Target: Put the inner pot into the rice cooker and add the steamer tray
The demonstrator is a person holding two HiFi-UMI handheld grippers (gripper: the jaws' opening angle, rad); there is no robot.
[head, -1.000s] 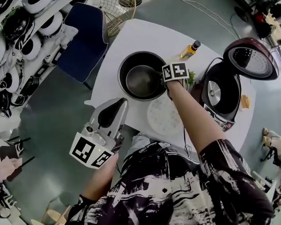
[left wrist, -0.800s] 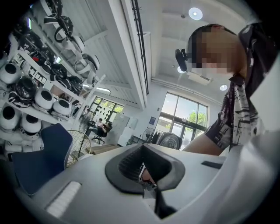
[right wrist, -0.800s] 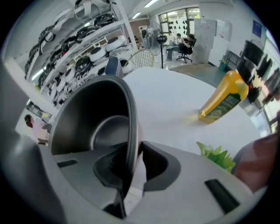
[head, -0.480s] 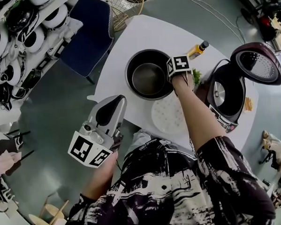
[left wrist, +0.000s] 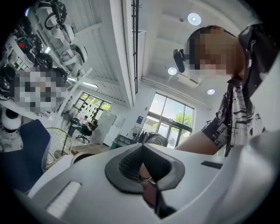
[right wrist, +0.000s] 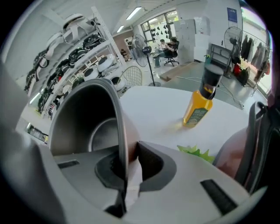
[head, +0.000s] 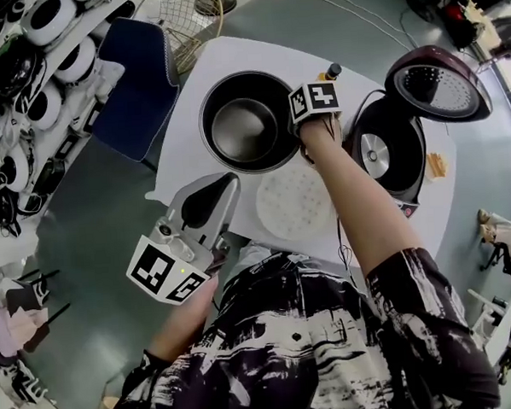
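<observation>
The dark metal inner pot (head: pixel 244 121) is at the middle of the white table (head: pixel 190 100). My right gripper (head: pixel 307 130) is shut on the pot's right rim. In the right gripper view the rim (right wrist: pixel 114 118) runs thin between the jaws of that gripper (right wrist: pixel 124 164). The rice cooker (head: pixel 389 154) stands to the right with its maroon lid (head: pixel 437 83) swung open. The round white steamer tray (head: pixel 294 208) lies flat in front of the pot. My left gripper (head: pixel 200 209) hovers off the table's near edge, shut and holding nothing (left wrist: pixel 144 168).
A yellow bottle with a black cap (head: pixel 330 71) (right wrist: pixel 199 105) stands behind the right gripper, with a green leafy item (right wrist: pixel 199 153) beside it. A blue chair (head: pixel 133 77) and shelves of helmets (head: pixel 27 74) lie to the left. A cable runs off the cooker.
The pot looks larger and nearer than before, raised at its right rim in the right gripper. The left gripper has barely shifted.
</observation>
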